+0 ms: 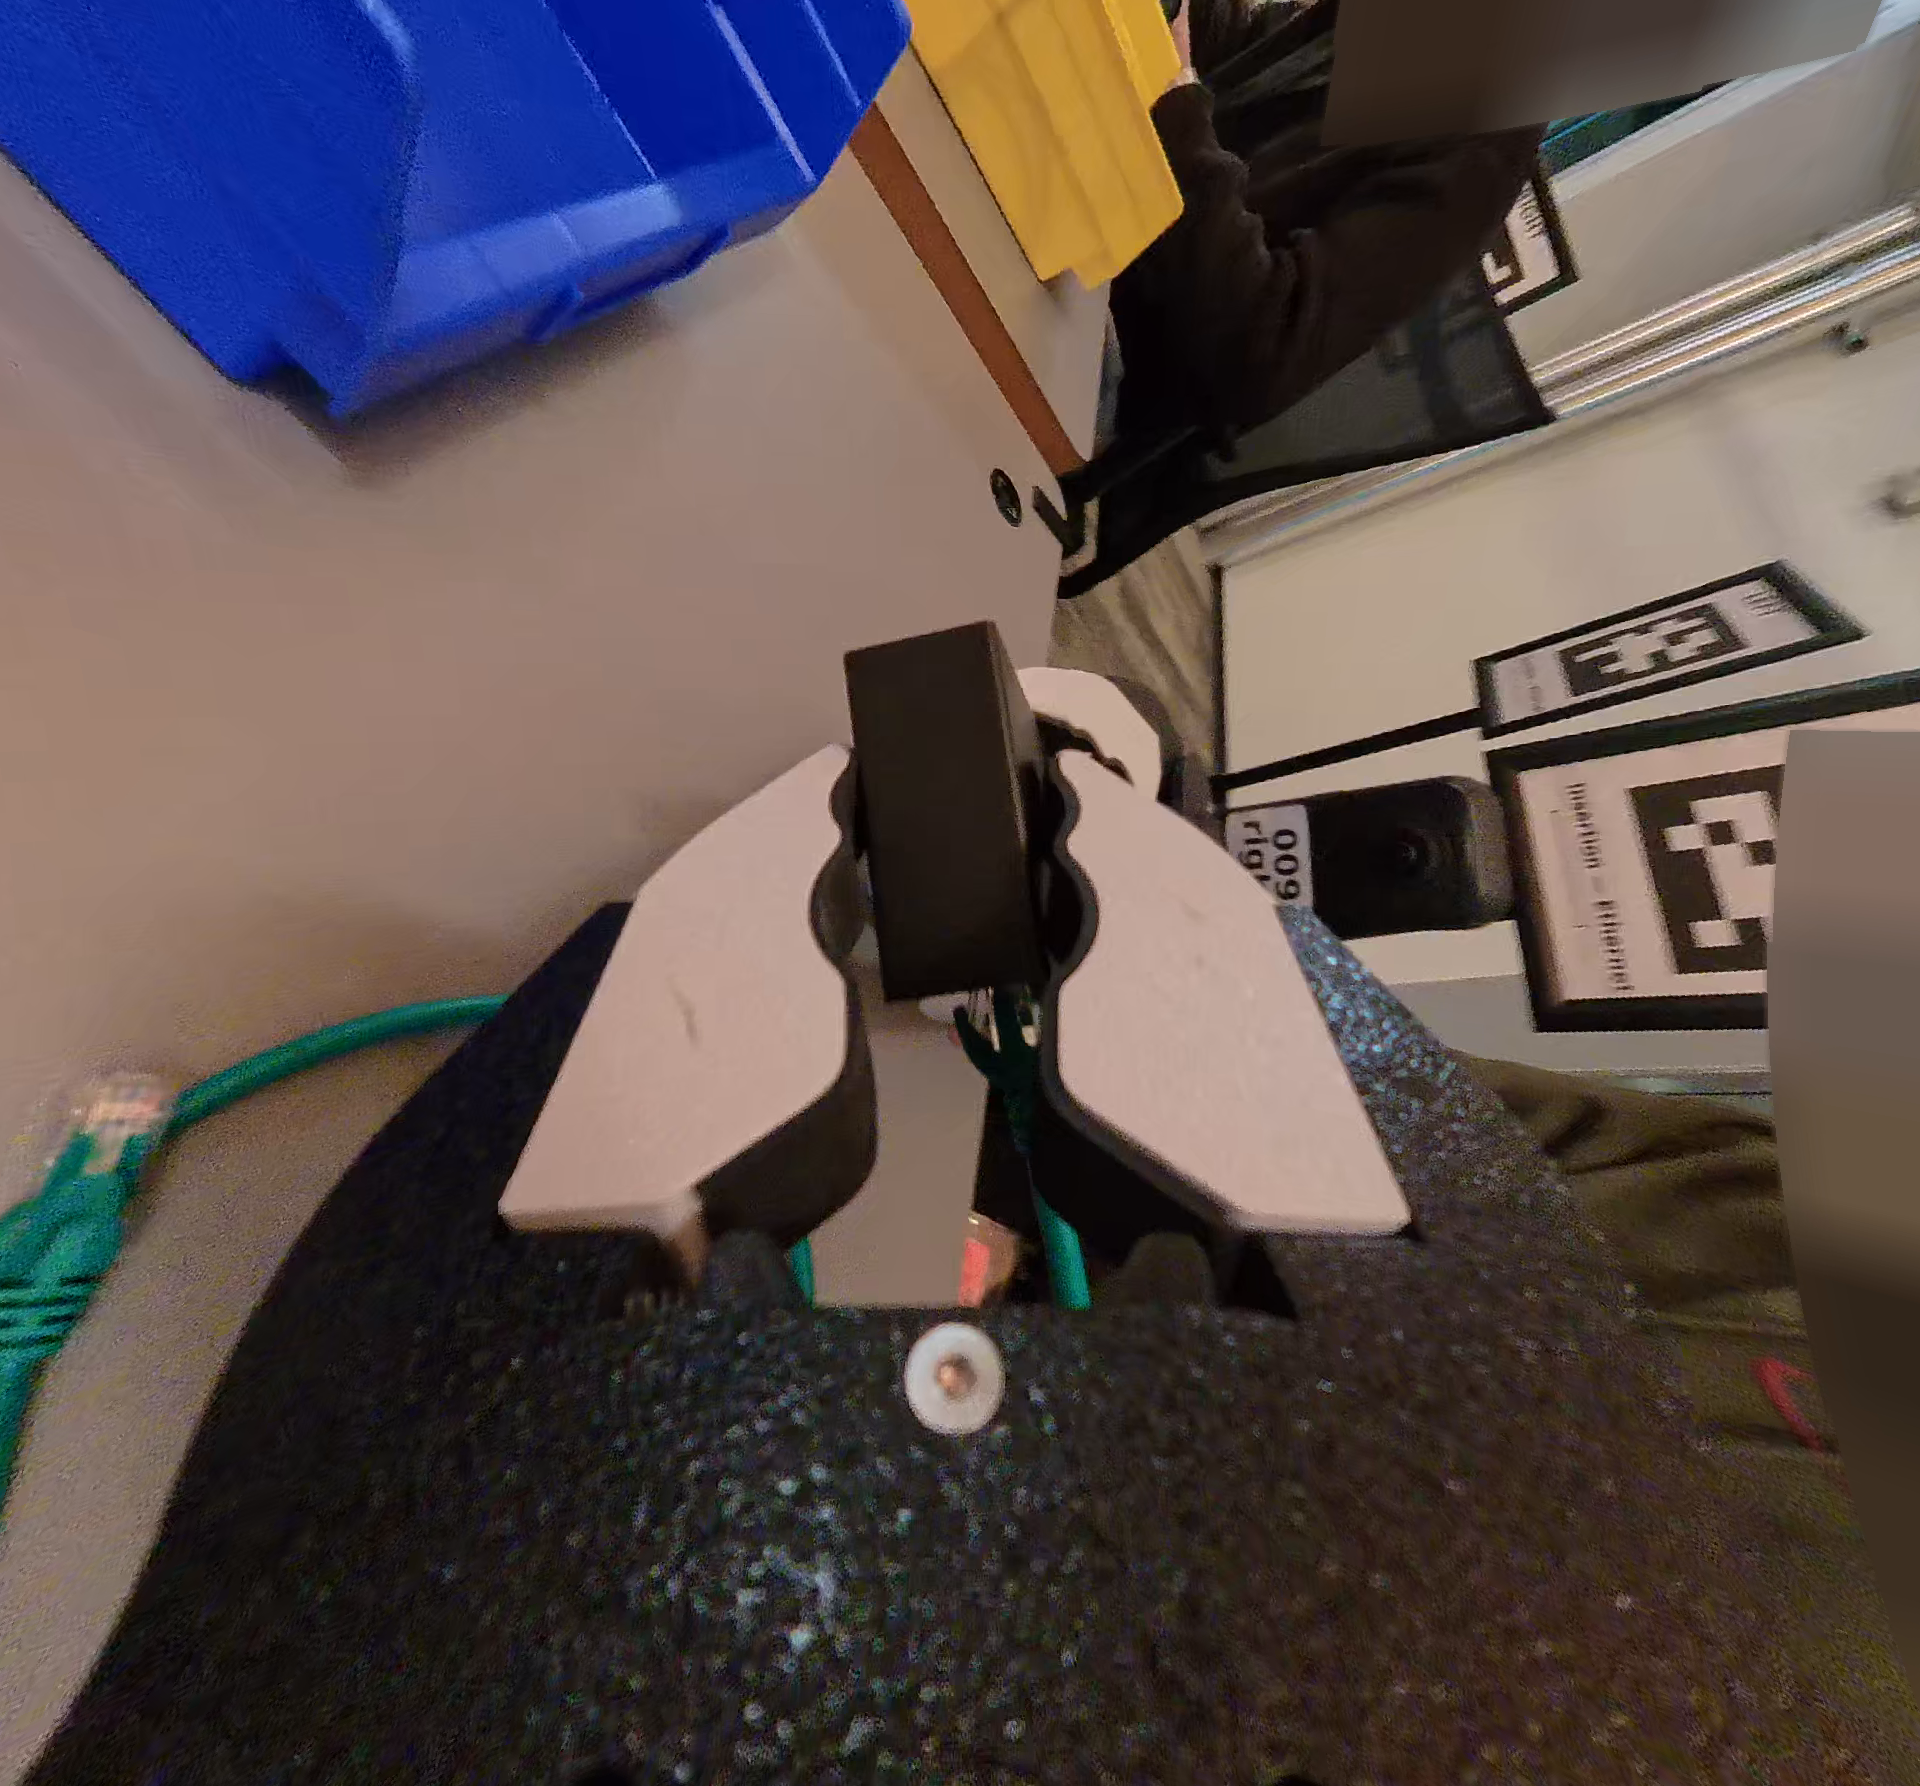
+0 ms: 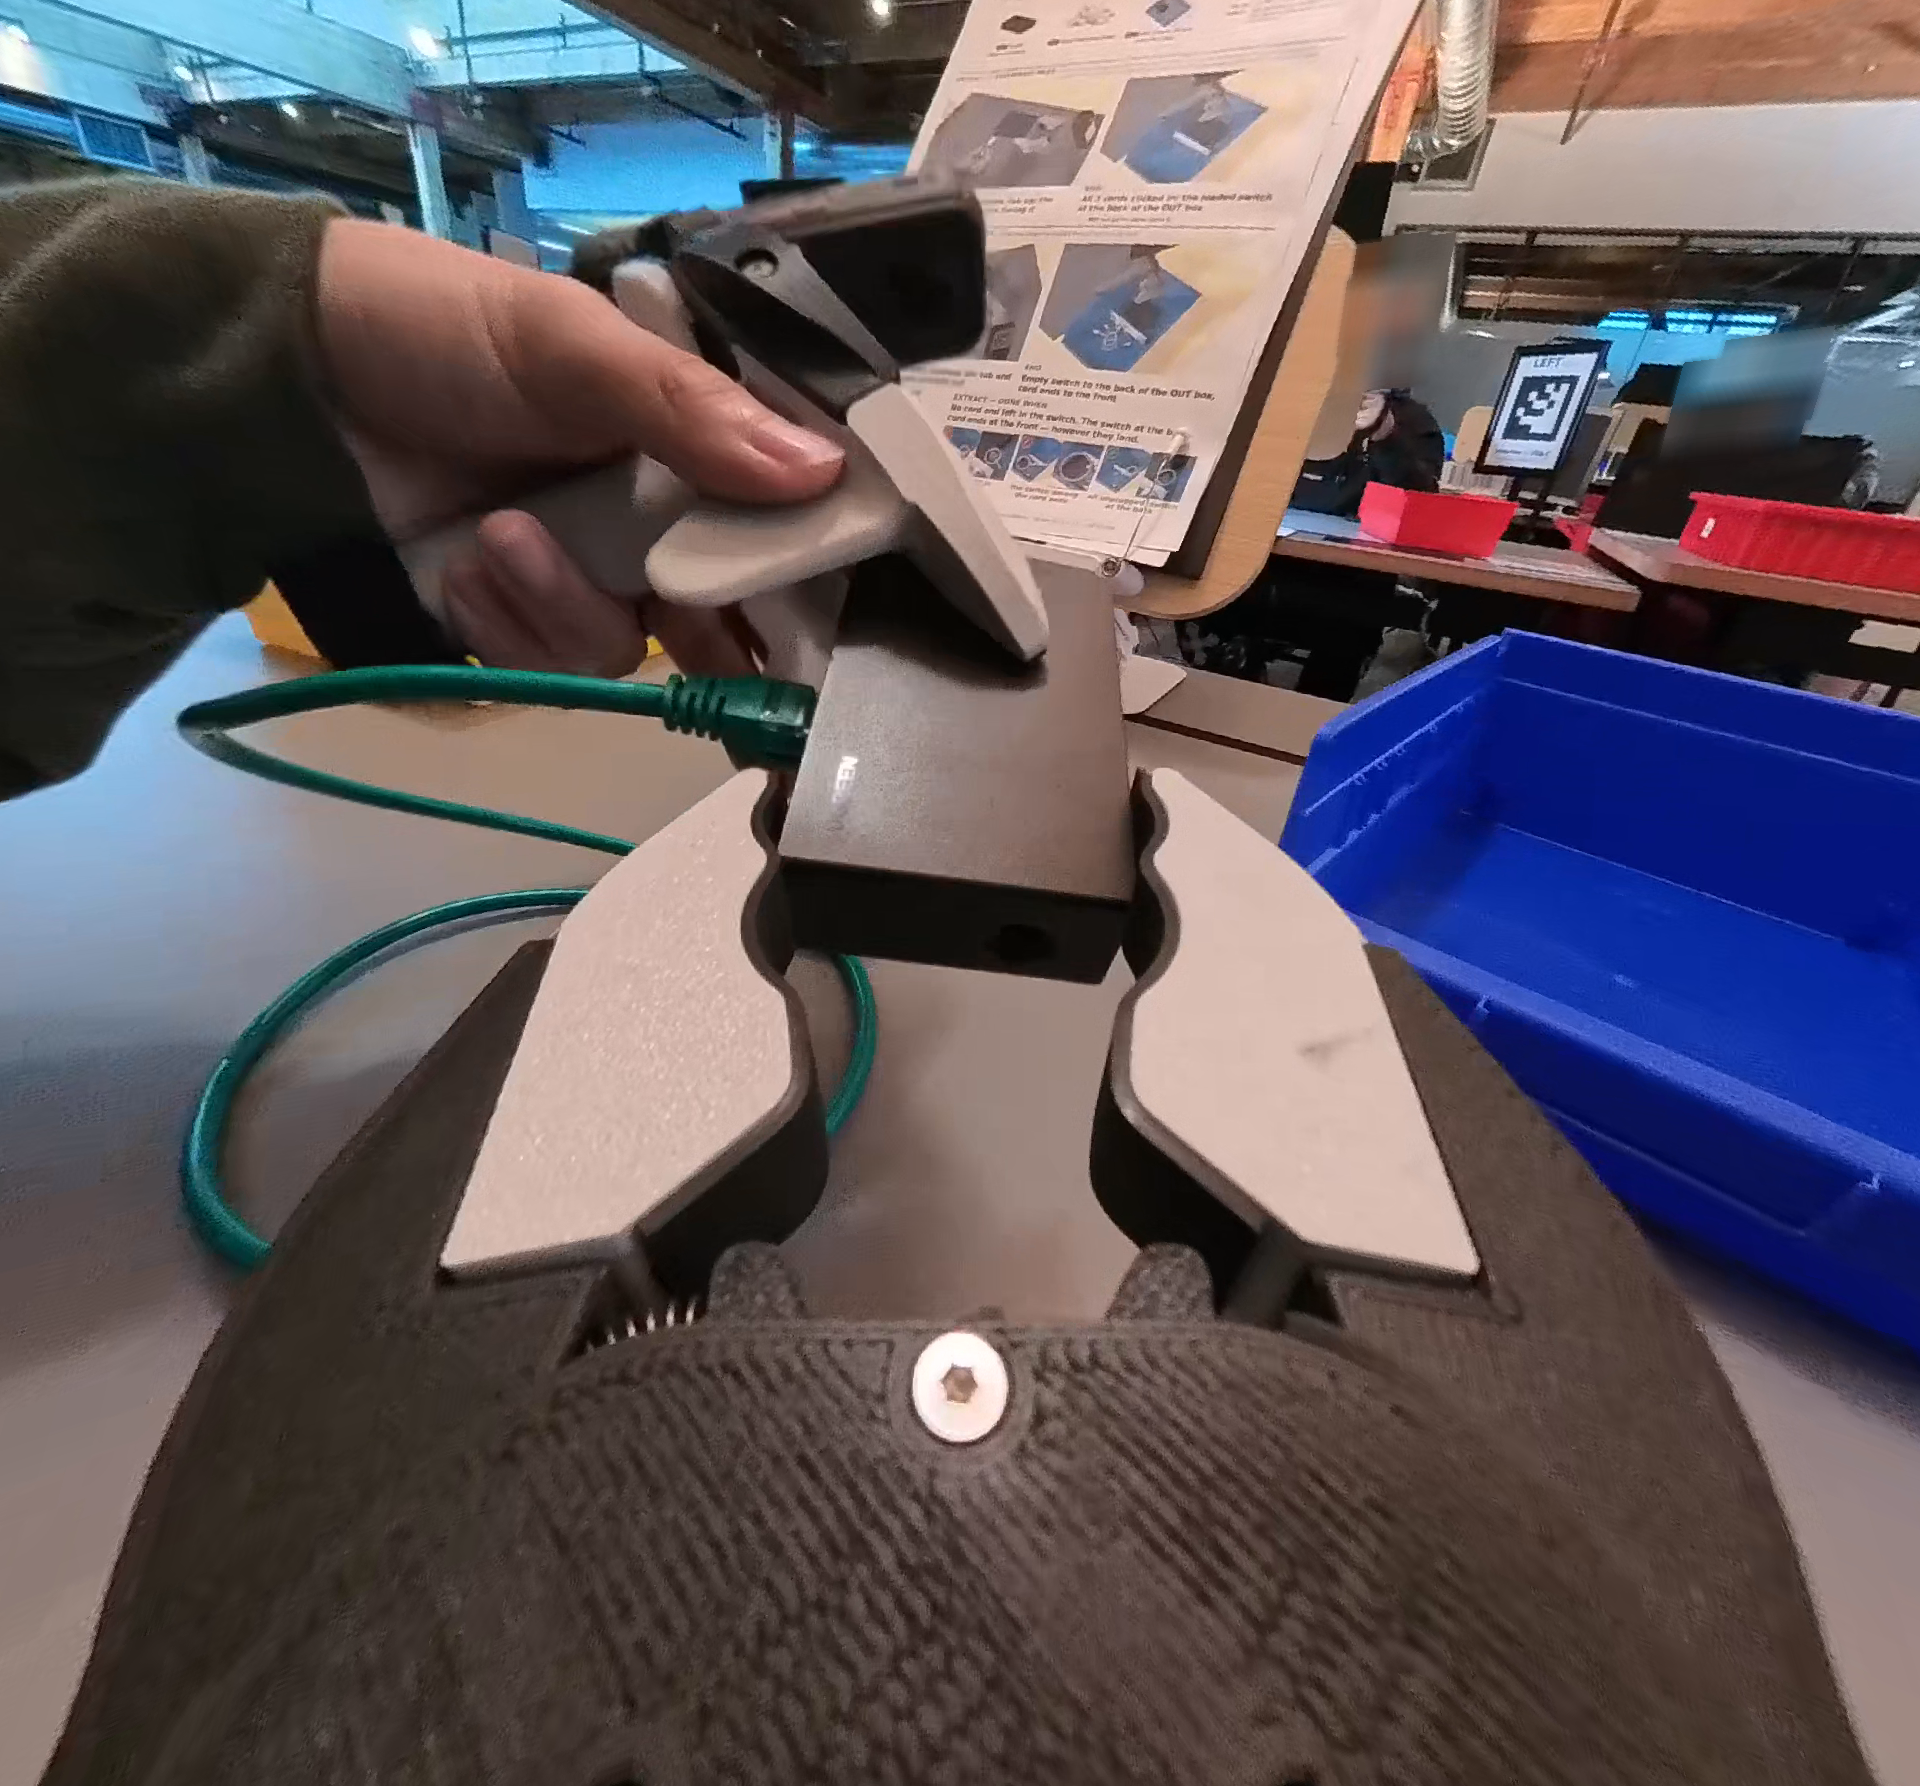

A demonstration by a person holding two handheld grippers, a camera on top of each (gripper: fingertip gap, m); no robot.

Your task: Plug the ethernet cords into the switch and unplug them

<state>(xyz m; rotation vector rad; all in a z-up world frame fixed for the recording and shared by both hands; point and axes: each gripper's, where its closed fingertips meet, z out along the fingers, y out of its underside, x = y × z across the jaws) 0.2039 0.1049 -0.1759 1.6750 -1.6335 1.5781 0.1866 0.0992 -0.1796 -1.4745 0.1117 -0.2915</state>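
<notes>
Switch [image 2: 966, 822] clamped between both grippers, right [image 2: 951, 863], left [image 1: 945, 832]

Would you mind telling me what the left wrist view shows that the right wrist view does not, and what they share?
Only the left wrist view shows a yellow bin and a loose green plug lying on the table.

Only the right wrist view shows the person's hand, a plugged-in green ethernet cord, the instruction sheet and red bins.

Both show the black switch clamped by both grippers, the blue bin and the grey table.
</notes>
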